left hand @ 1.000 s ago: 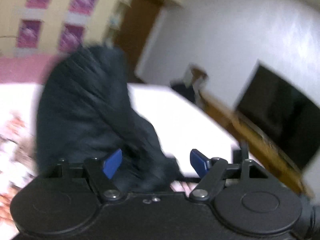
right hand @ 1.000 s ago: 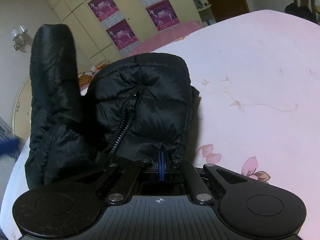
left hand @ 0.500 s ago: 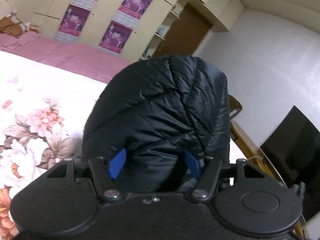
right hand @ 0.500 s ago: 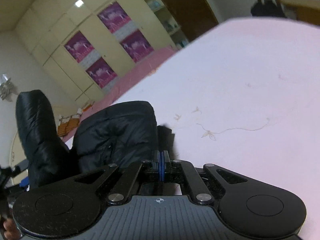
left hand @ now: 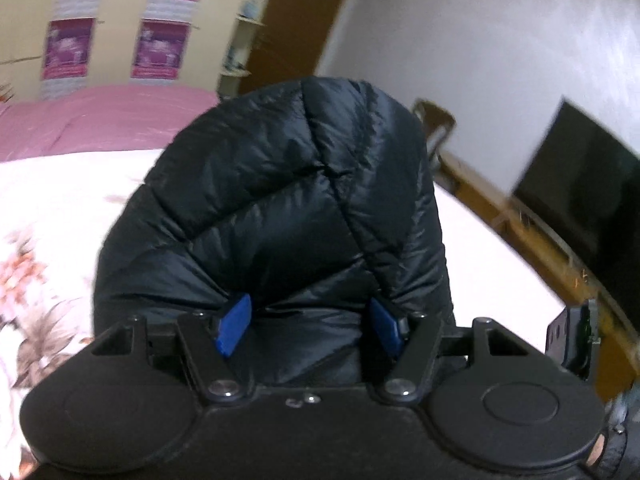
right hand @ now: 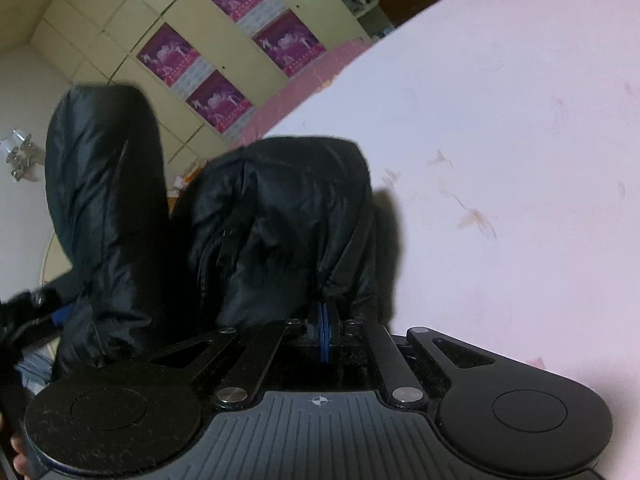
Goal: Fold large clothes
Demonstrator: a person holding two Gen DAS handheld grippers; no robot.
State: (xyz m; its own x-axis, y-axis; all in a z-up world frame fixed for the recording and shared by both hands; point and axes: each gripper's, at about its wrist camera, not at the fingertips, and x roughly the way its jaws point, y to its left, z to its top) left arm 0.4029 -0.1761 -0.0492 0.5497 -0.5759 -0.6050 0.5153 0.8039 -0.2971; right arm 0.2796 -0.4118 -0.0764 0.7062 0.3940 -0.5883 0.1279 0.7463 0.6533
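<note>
A black puffer jacket (left hand: 280, 208) fills the middle of the left wrist view. My left gripper (left hand: 308, 320) is shut on a thick bunch of it, and both blue pads (left hand: 234, 322) press into the padding. In the right wrist view the same jacket (right hand: 280, 208) lies bunched on the bed, with one padded part (right hand: 104, 168) lifted at the left. My right gripper (right hand: 325, 312) has its pads together on the jacket's near edge, just above the white sheet.
The bed (right hand: 500, 160) has a white sheet with faint flower prints, and a pink blanket (left hand: 100, 116) lies at its far end. A dark television (left hand: 580, 184) on a wooden stand (left hand: 520, 220) is on the right. Cupboards with purple posters (right hand: 224, 60) line the back wall.
My left gripper's jaws have narrowed onto a thick bunch of the jacket, which now fills its view. The right wrist view has tilted and sunk a little, its pads staying together.
</note>
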